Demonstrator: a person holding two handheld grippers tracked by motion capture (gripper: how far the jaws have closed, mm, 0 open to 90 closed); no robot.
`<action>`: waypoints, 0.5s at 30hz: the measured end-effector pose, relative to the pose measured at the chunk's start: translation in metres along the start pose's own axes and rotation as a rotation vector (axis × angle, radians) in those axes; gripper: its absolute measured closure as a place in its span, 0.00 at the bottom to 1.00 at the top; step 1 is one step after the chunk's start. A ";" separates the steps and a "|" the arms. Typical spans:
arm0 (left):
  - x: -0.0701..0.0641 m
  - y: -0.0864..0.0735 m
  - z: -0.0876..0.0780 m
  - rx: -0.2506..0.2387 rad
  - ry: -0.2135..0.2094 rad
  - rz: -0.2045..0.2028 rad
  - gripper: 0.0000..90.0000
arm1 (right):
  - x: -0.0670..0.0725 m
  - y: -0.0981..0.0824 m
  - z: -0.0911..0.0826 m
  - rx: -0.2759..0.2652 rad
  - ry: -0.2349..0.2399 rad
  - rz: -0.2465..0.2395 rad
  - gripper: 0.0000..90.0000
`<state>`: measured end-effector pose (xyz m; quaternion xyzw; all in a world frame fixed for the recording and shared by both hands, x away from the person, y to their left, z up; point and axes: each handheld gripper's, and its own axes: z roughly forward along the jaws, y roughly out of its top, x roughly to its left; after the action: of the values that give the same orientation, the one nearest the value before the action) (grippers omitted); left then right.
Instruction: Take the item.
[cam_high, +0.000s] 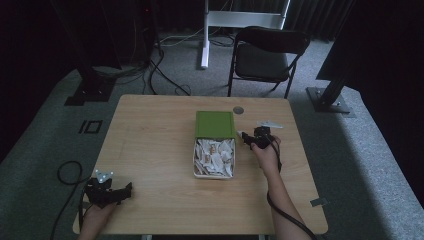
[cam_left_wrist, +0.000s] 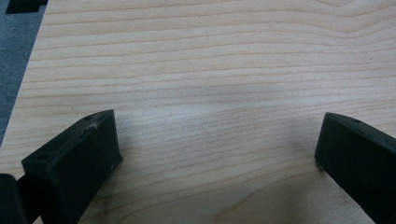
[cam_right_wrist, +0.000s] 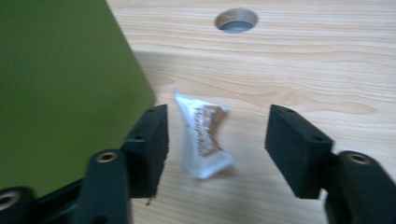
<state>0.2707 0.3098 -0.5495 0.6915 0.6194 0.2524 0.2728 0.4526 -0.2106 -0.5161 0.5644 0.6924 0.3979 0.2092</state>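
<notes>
Right tool (cam_right_wrist: 217, 149) parted around white sachet (cam_right_wrist: 203, 140) on worktop (cam_right_wrist: 299, 60), gripping nothing; left tool (cam_left_wrist: 217, 149) wide apart, empty.

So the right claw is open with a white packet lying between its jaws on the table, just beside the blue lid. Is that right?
Nearly. The lid is green, not blue, as the right gripper view shows. The rest holds: the right claw is open, and the white packet lies on the table between its jaws, neither pad pressing on it.
</notes>
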 end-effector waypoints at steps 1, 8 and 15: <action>0.000 0.000 0.000 0.000 0.000 0.000 0.01 | -0.001 0.000 -0.002 -0.001 -0.002 -0.001 0.41; 0.000 0.000 0.000 0.000 0.000 0.000 0.01 | -0.014 -0.008 -0.022 -0.005 -0.045 -0.009 0.34; 0.000 0.000 0.000 0.001 0.000 0.000 0.01 | -0.027 -0.022 -0.041 -0.010 -0.067 0.005 0.31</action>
<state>0.2707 0.3097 -0.5495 0.6914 0.6197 0.2523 0.2726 0.4160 -0.2502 -0.5137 0.5779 0.6818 0.3827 0.2340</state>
